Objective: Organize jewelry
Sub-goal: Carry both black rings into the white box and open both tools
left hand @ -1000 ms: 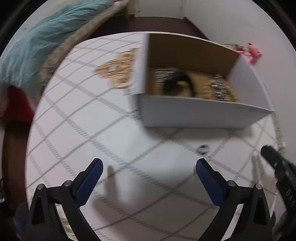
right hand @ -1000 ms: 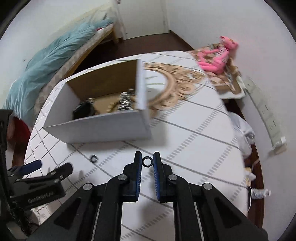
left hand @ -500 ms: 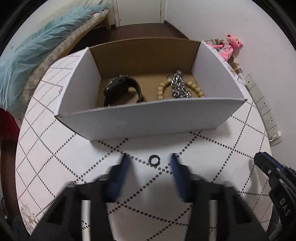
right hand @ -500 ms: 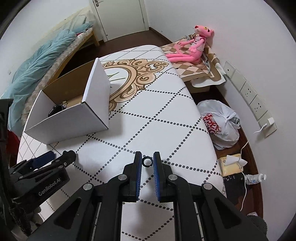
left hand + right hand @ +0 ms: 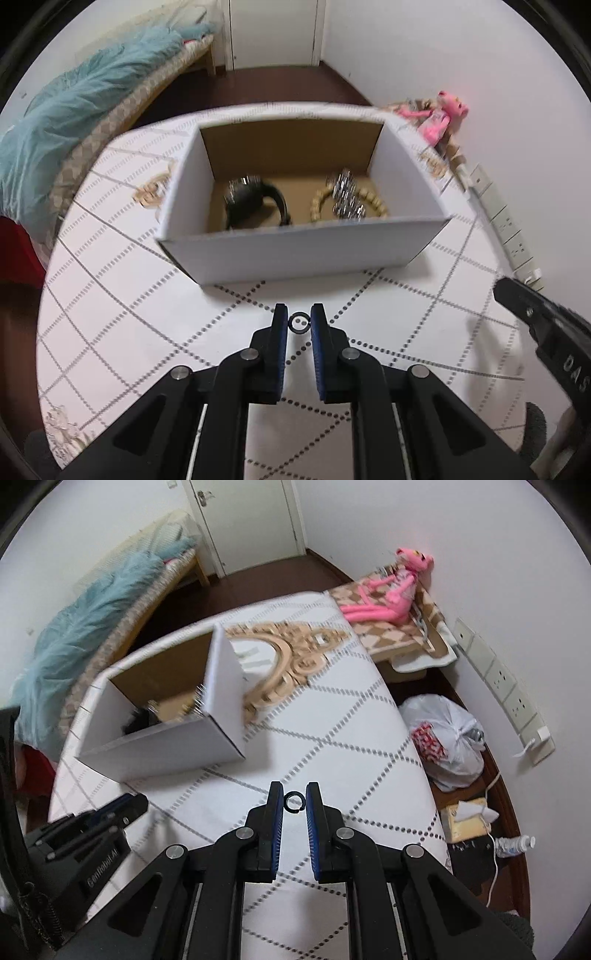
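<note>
Left gripper (image 5: 299,322) is clamped on a small black ring (image 5: 299,323) — ring sits pinched between the blue pads (image 5: 281,332) right at the fingertips, above the white table (image 5: 122,306) with the dotted diamond pattern. Directly ahead of it stands the open cardboard box (image 5: 295,254), white outside, brown inside. In the box: a black bracelet (image 5: 258,205) on the left side of the floor, a beaded bracelet (image 5: 373,203) on the right with a silver chain piece (image 5: 345,199) lying on top of it. The box's near wall hides the front part of all three.

Right gripper (image 5: 294,799) is likewise closed on a second black ring (image 5: 294,802), held at the fingertips between its blue pads (image 5: 277,827). It is off to the right of the box (image 5: 166,746), over the table (image 5: 332,731), and the left gripper's body (image 5: 85,834) shows at lower left in its view. The right gripper's body (image 5: 546,332) shows at the right edge of the left wrist view.

Surroundings — gold ornament print (image 5: 291,661) on the table behind the box, pink plush toy (image 5: 384,594) on a checkered mat by the wall, white plastic bag (image 5: 443,738) on the floor, bed with teal blanket (image 5: 74,122) at left, wall sockets (image 5: 502,686) at right
</note>
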`<state>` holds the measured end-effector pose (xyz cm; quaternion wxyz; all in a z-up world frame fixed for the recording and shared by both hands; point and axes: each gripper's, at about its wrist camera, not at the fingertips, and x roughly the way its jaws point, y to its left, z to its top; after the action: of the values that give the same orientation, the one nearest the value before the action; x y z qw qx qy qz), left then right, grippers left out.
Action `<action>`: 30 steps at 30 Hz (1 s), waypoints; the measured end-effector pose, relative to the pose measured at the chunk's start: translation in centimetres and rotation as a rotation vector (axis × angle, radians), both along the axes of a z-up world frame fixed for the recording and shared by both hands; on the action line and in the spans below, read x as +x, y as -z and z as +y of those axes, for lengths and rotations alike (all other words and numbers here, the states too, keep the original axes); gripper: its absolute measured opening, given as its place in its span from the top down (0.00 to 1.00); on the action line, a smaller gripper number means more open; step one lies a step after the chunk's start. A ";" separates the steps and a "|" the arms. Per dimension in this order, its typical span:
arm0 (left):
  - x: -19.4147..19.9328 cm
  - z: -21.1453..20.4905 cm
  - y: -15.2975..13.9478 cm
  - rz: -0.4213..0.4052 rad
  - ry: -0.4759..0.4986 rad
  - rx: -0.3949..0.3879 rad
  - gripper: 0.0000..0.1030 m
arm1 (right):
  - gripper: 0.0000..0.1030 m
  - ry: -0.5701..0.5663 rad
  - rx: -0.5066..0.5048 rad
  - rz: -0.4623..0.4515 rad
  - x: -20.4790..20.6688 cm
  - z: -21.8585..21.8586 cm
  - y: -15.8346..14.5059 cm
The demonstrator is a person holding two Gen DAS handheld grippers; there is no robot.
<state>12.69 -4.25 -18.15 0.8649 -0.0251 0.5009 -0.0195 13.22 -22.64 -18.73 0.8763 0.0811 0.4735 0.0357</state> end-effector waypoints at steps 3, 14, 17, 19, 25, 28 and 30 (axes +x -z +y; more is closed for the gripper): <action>-0.5 0.7 -2.5 -0.055 0.003 0.003 0.91 | 0.88 -0.026 0.030 -0.050 0.2 0.5 -2.6; 4.5 4.0 -7.5 -0.064 -0.008 -0.153 0.91 | 0.88 -0.138 0.175 -0.048 6.7 3.7 -6.5; 7.3 5.2 -6.9 0.018 0.005 -0.238 0.91 | 0.88 -0.176 0.231 0.025 9.9 4.7 -5.6; 9.2 5.7 -6.5 0.057 0.013 -0.264 0.91 | 0.88 -0.194 0.249 0.069 11.7 5.3 -4.9; 13.0 6.6 -5.3 0.186 -0.003 -0.315 0.89 | 0.87 -0.246 0.254 0.207 16.1 7.6 -2.8; 13.8 7.2 -5.3 0.213 -0.038 -0.277 0.87 | 0.86 -0.246 0.260 0.263 17.3 8.1 -2.0; 13.9 7.7 -5.7 0.210 -0.065 -0.236 0.81 | 0.80 -0.234 0.251 0.271 17.5 8.0 -1.9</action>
<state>26.58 3.41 -12.41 0.7990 -0.1449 0.5816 -0.0474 30.76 -14.67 -16.80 0.7775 0.1380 0.5851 0.1845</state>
